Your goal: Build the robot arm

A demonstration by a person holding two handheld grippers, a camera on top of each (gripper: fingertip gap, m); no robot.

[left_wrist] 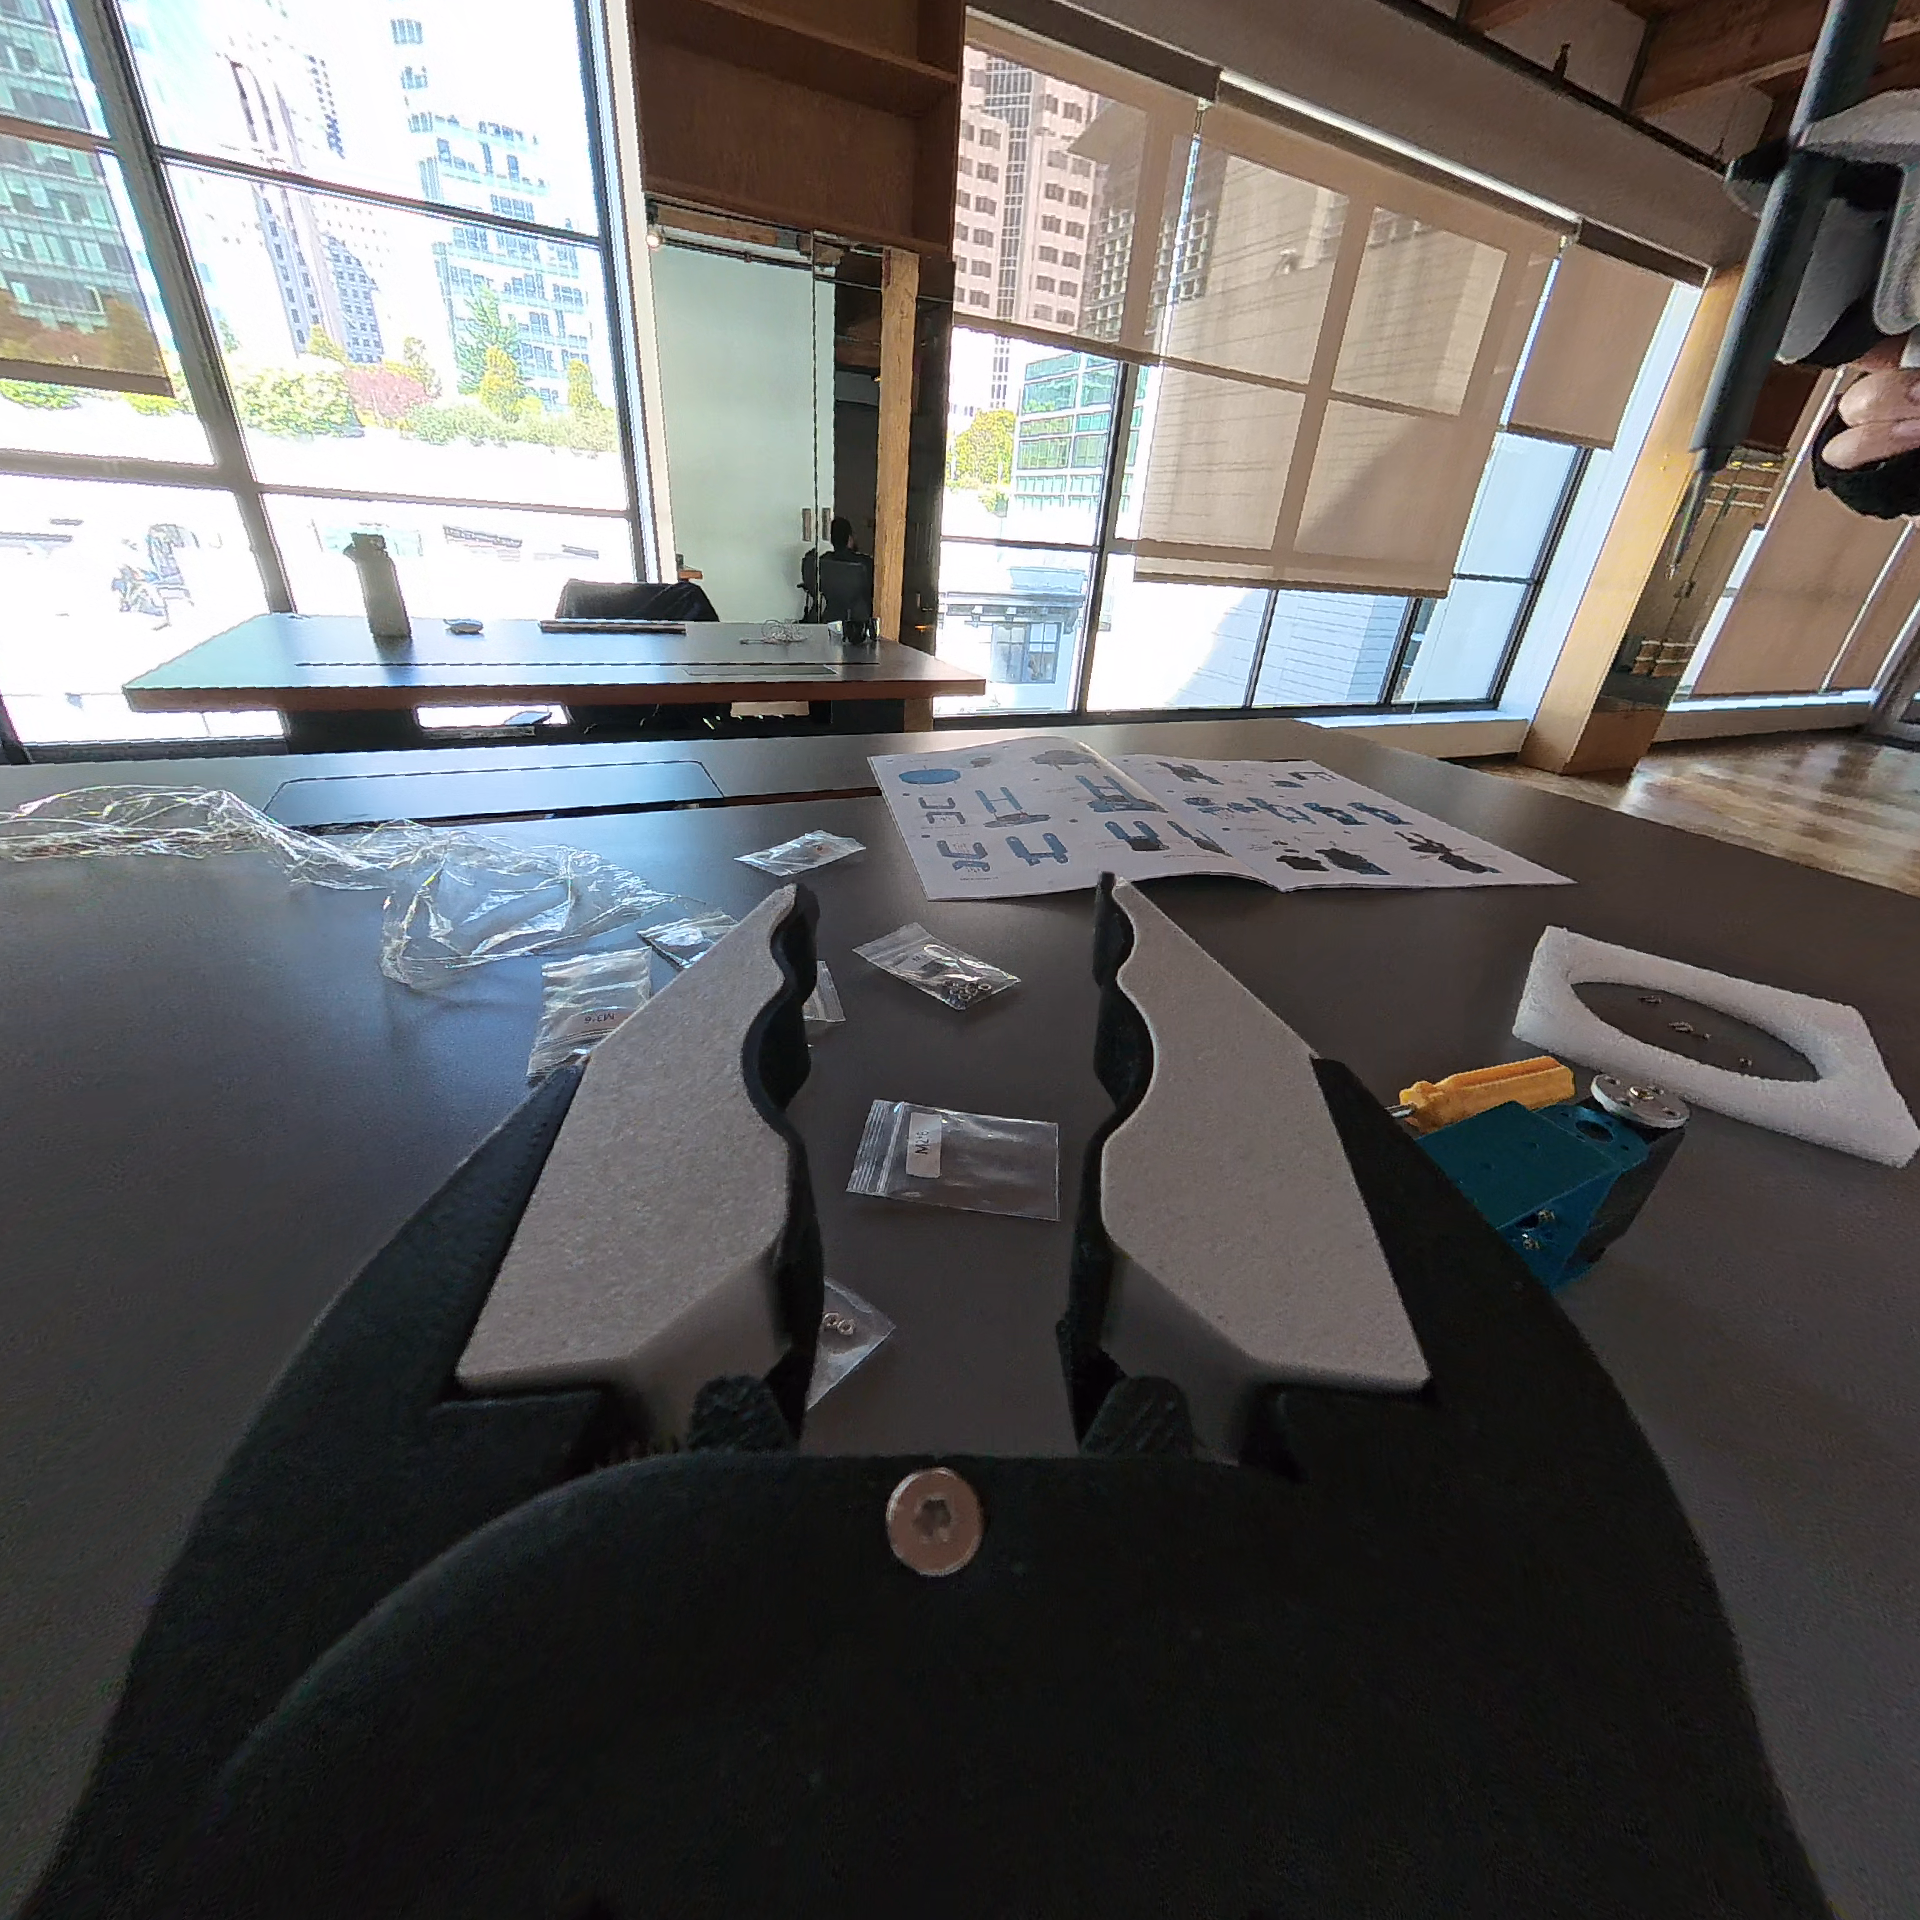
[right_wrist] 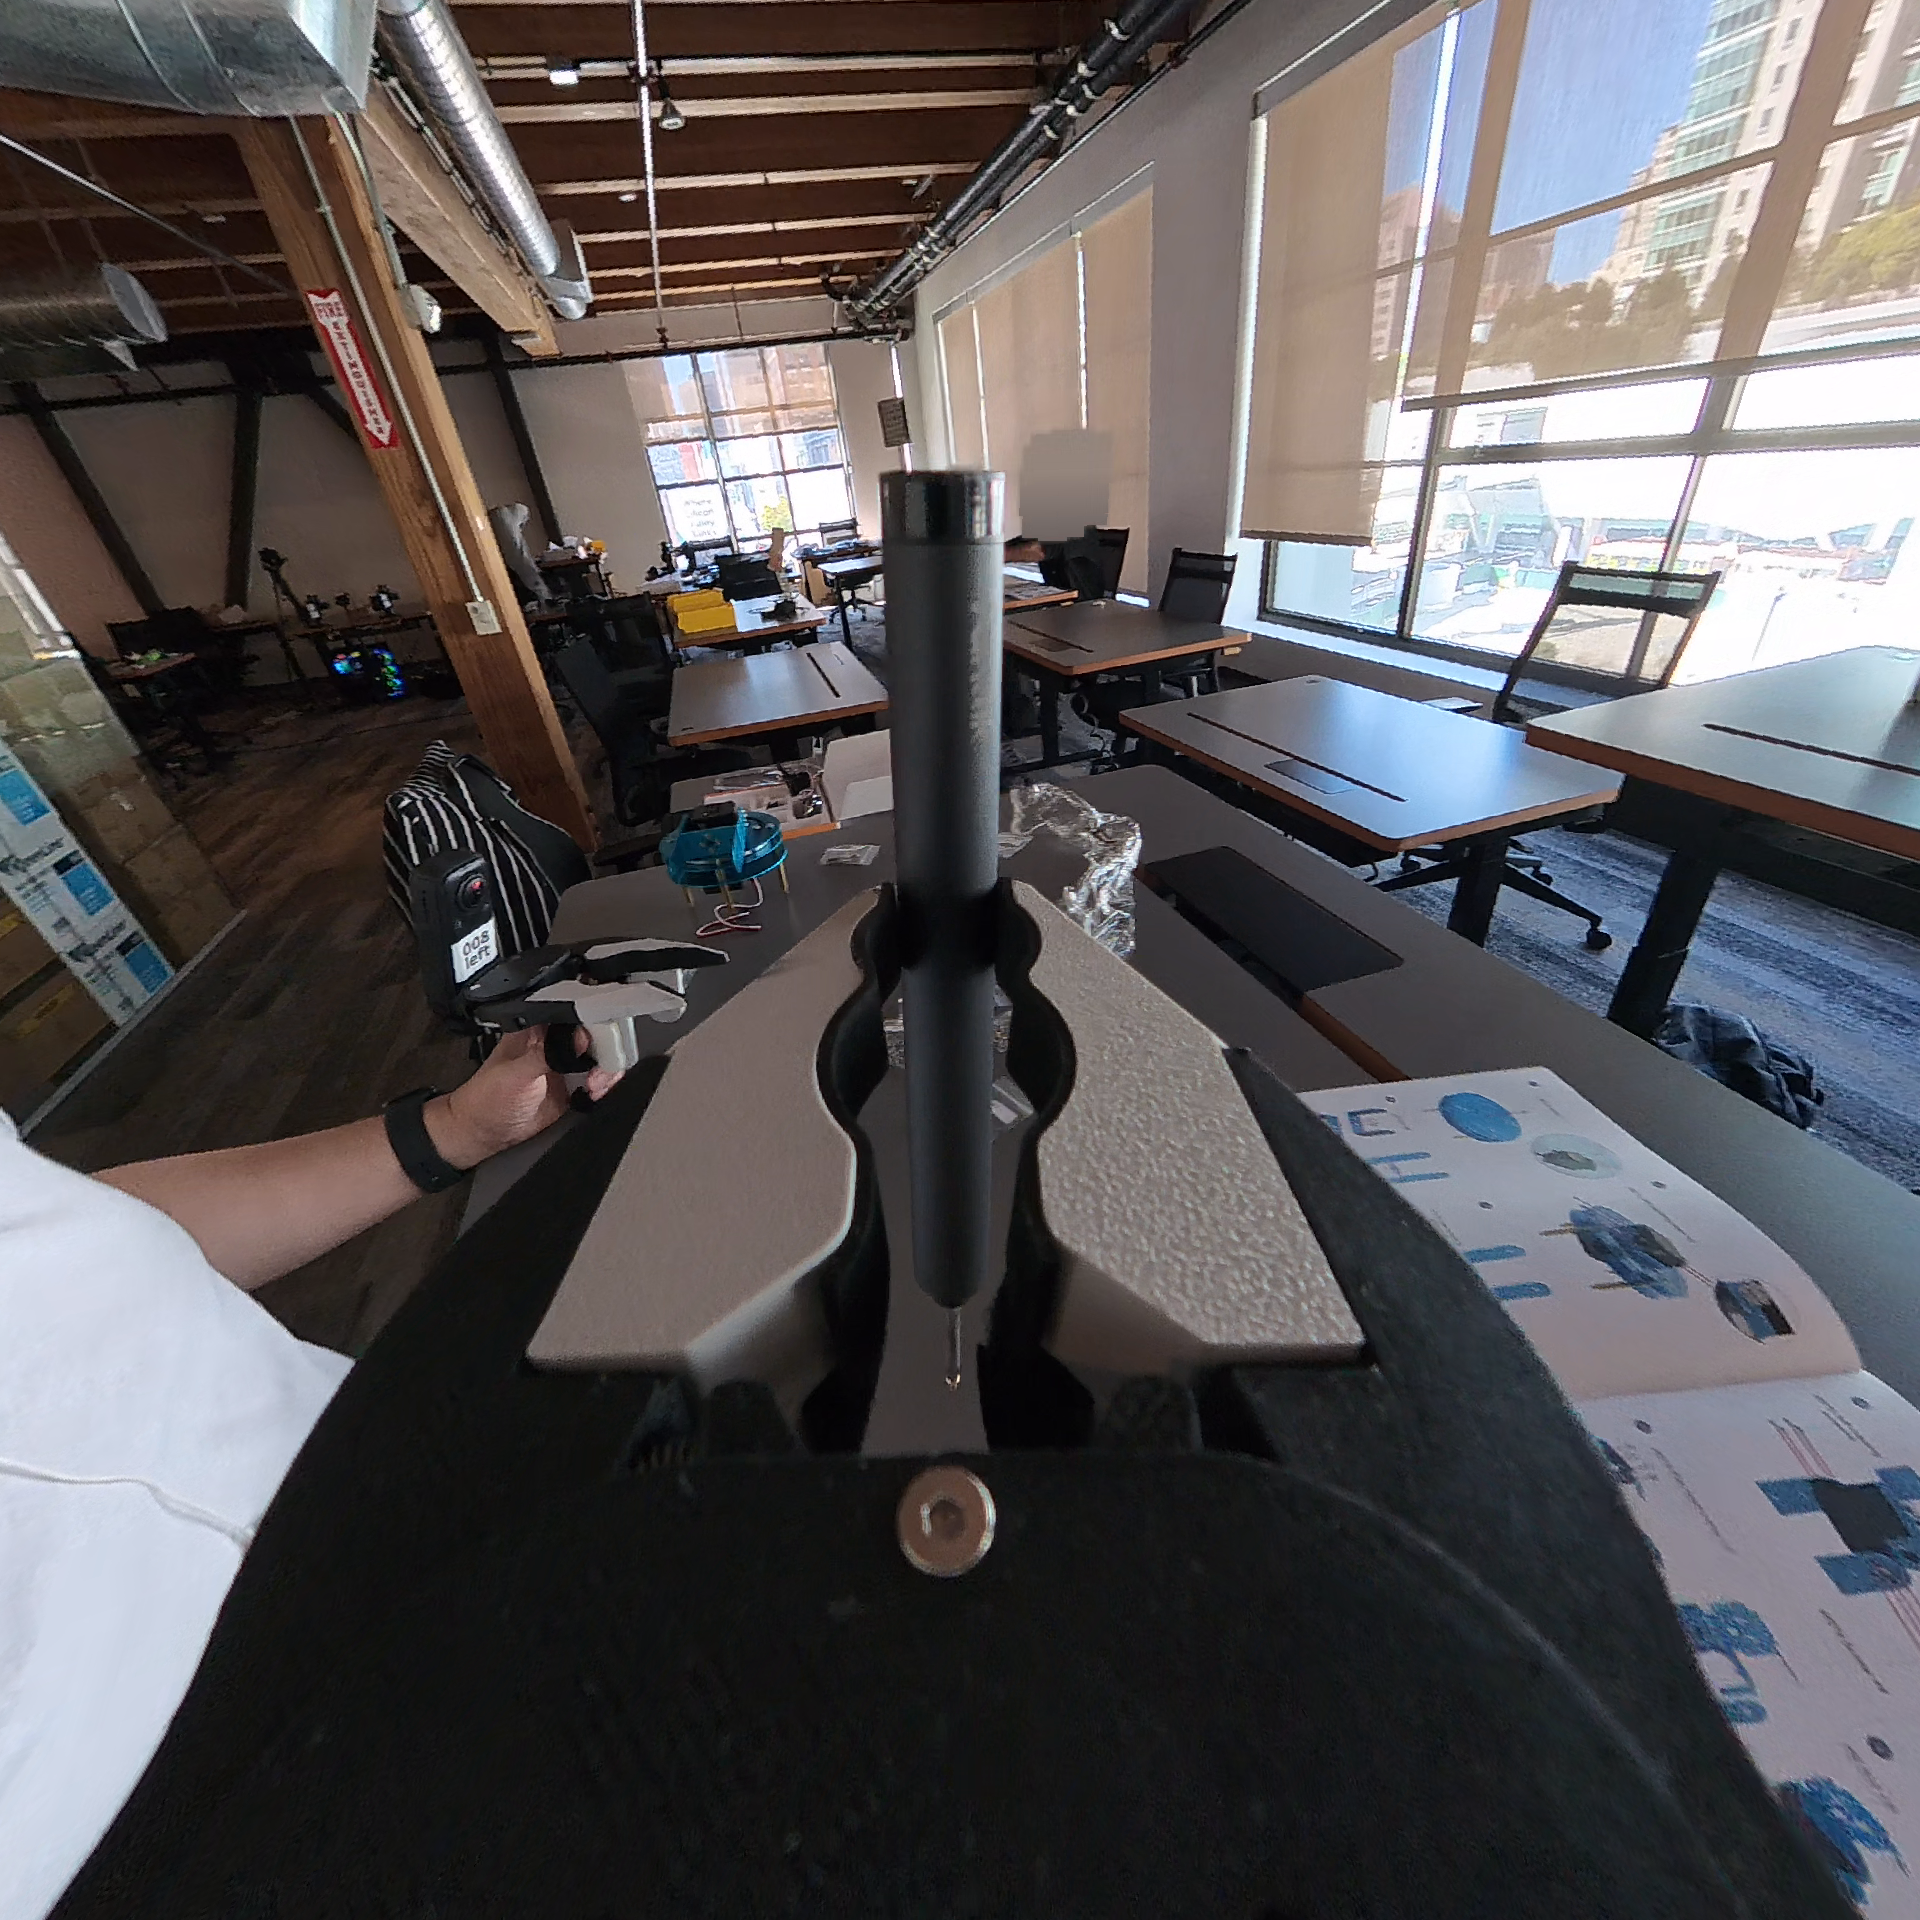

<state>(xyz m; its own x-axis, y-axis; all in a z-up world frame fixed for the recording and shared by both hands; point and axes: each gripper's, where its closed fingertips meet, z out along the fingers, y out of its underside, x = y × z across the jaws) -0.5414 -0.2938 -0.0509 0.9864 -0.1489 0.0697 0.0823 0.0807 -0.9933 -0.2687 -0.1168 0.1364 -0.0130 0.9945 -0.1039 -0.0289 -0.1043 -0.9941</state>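
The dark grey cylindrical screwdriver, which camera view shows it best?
The right wrist view. There the dark grey cylindrical screwdriver runs full length through the middle, clamped in the right gripper, its thin bit pointing toward the camera. The left wrist view catches only part of it at the top right edge, tip downward.

Black gripper bodies (left_wrist: 951, 1039), grey jaws, silver screw; white sleeve (right_wrist: 125, 1455), black wristband (right_wrist: 421, 1140).

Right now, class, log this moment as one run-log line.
left gripper: open, above small plastic bag | right gripper: shut on grey screwdriver | dark table: open booklet
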